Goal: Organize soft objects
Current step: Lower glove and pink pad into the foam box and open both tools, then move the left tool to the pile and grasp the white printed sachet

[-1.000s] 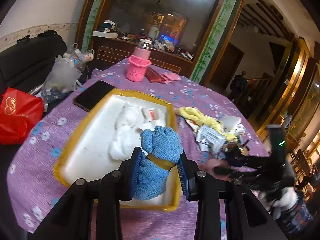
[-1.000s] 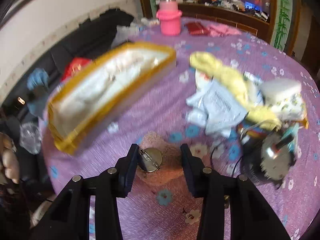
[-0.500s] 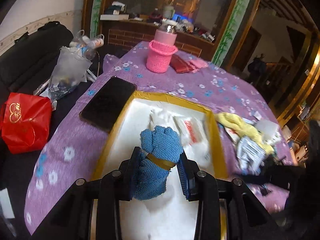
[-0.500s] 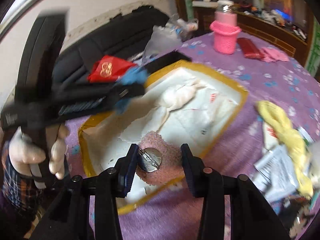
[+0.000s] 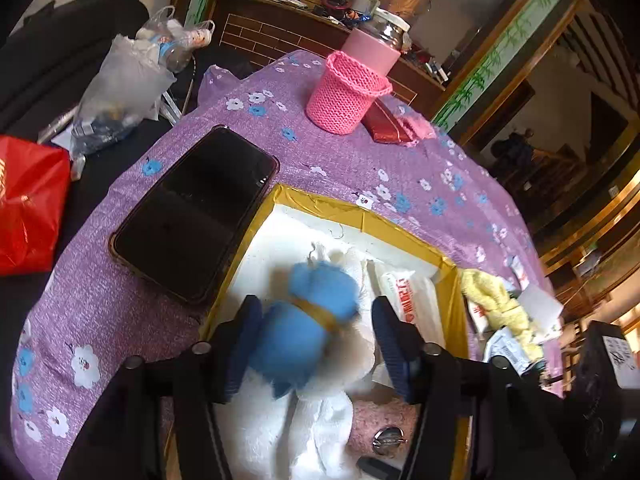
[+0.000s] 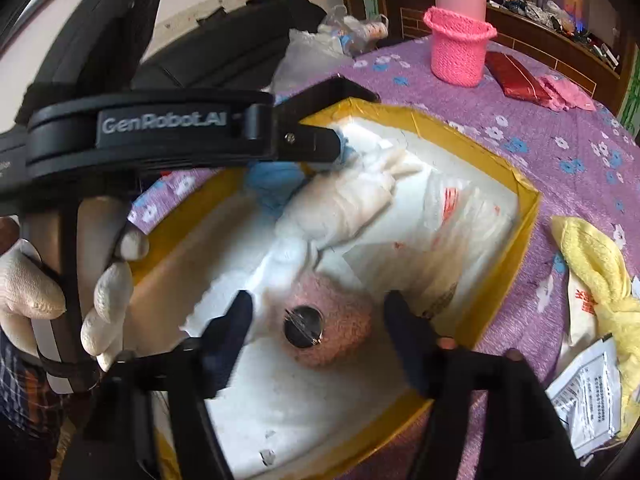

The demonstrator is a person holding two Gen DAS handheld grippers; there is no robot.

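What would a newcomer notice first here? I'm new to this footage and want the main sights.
Probably the yellow-rimmed box of white padding on the purple flowered tablecloth, with both grippers over it, jaws opening. A blue cloth bundle sits blurred between the left gripper fingers, a pink fuzzy piece with a metal pin between the right gripper fingers. Behind stand a pink knitted basket and a black phone.

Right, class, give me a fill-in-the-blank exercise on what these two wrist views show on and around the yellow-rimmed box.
1. The black phone lies on the ____ flowered tablecloth.
2. The blue cloth bundle sits between the opening jaws of the ____ gripper.
3. The pink fuzzy piece with the round metal disc lies inside the yellow-rimmed ____.
4. The knitted holder by the bottle is ____.

Missing words: purple; left; box; pink
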